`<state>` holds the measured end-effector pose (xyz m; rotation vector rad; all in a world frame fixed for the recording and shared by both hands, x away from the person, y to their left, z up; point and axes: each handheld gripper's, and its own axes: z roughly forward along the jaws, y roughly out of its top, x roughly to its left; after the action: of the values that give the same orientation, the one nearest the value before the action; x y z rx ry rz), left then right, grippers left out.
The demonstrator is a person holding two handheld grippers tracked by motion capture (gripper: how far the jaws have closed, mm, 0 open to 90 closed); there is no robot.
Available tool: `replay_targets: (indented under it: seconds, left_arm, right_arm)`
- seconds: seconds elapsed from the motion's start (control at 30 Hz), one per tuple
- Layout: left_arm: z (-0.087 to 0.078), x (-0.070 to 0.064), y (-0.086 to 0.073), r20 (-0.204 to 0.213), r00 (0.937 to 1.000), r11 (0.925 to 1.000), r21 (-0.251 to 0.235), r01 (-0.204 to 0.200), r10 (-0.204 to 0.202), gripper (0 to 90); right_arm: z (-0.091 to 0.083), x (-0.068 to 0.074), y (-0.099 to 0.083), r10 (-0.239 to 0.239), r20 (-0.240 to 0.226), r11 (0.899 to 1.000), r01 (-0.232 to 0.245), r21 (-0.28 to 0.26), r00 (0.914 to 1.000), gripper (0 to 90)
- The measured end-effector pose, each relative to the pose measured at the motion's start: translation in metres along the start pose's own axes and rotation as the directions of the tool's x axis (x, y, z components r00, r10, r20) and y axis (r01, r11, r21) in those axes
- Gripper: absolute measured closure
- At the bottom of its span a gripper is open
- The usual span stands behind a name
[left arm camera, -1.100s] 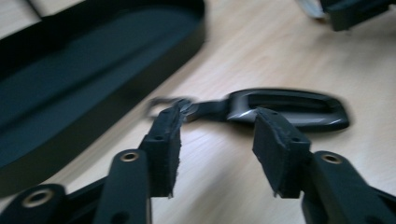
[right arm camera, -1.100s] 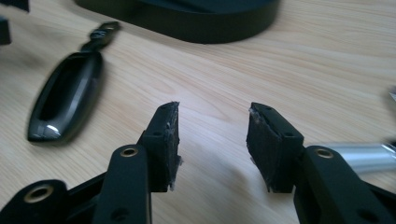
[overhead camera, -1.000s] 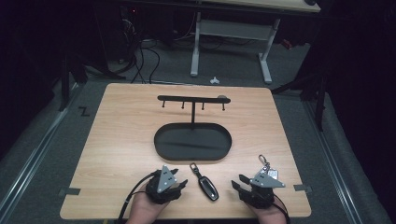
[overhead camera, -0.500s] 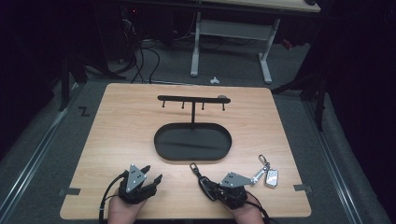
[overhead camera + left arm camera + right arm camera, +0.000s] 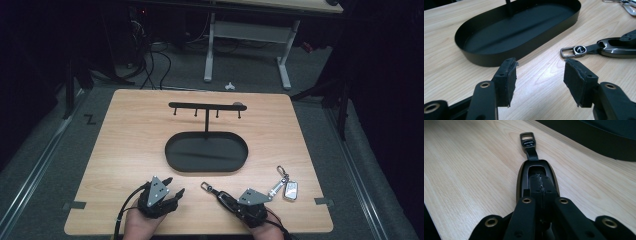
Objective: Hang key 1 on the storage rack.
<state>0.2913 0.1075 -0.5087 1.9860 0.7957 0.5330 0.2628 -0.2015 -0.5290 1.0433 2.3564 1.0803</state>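
1. Left of the black oval tray (image 5: 206,152) and nearer the person's edge of the wooden table (image 5: 130,130), the left hand-held gripper (image 5: 171,192) hovers with its jaws spread wide apart and nothing between them; in the left gripper view (image 5: 539,75) bare wood shows in the gap between the two padded fingers (image 5: 507,77).

2. The tray sits at the middle of the table, a thin post rising from its far side to a black crossbar with small hooks (image 5: 206,106). In the left gripper view the tray's dark wall (image 5: 506,53) lies just beyond the open jaws.

3. In front of the tray's right half, close to the near edge, lies the dark car key fob (image 5: 223,196), its strap and metal ring (image 5: 205,186) pointing back toward the tray.

4. The right hand-held gripper (image 5: 236,205) is down on the fob. In the right gripper view (image 5: 541,186) its jaws stand pressed together over the fob's body (image 5: 522,178), tips resting on the fob's top face; whether they actually pinch it cannot be told.

5. Right of the tray, just beside the right hand-held gripper, a silver key fob on a clip chain (image 5: 290,189) lies flat on the table, untouched.
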Motion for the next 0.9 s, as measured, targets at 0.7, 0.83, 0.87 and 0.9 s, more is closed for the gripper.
replay_targets:
  seconds: [0.7, 0.83, 0.87, 0.9]
  left_arm:
    - [0.024, -0.014, 0.017, 0.079, 0.9962, 0.9992, -0.019, -0.035, 0.036, 43.7]
    - [0.027, -0.015, 0.018, 0.086, 0.9955, 0.9991, -0.017, -0.039, 0.041, 43.6]
    - [0.027, -0.015, 0.018, 0.088, 0.9953, 0.9992, -0.014, -0.038, 0.039, 43.6]
    - [0.027, -0.015, 0.018, 0.088, 0.9953, 0.9992, -0.014, -0.038, 0.039, 43.5]
  right_arm:
    - [-0.037, -0.040, -0.031, 0.130, 0.144, 0.991, -0.131, -0.007, 0.9810, 90.0]
    - [-0.041, -0.044, -0.035, 0.152, 0.156, 0.988, -0.152, -0.013, 0.9759, 90.0]
    - [-0.041, -0.044, -0.036, 0.151, 0.157, 0.989, -0.150, -0.015, 0.9760, 90.0]
    - [-0.041, -0.044, -0.036, 0.152, 0.157, 0.988, -0.151, -0.014, 0.9759, 90.0]
